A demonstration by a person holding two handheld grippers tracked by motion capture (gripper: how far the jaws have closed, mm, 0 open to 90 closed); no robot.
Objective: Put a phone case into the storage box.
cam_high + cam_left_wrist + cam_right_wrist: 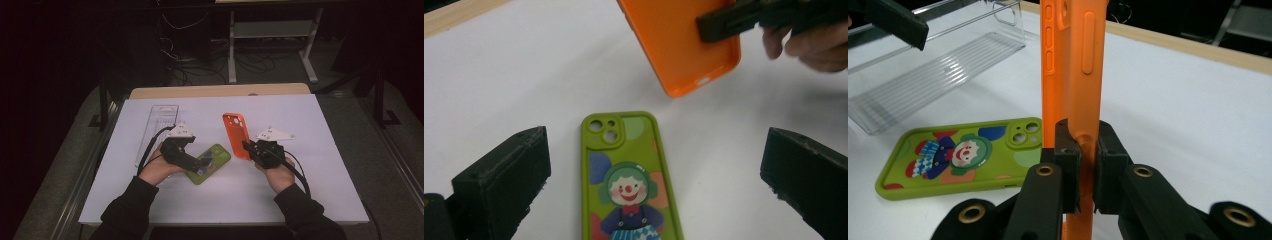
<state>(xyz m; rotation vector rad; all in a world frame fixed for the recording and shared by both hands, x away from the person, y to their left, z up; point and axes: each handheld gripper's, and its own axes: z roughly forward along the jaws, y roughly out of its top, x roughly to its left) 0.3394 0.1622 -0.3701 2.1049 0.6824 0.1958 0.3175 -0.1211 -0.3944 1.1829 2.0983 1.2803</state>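
While the right gripper point(1082, 165) clamps its jaws on one side wall of the orange phone case point(1074, 60), the case stands on edge above the white worktop point(320, 165), a little right of the middle. The left gripper point(654, 175) has its jaws wide apart and holds nothing; the green phone case point(626, 180) with a clown picture lies flat on the worktop between them, near the middle toward the near edge. A clear plastic tray point(157, 127) lies near the far left corner.
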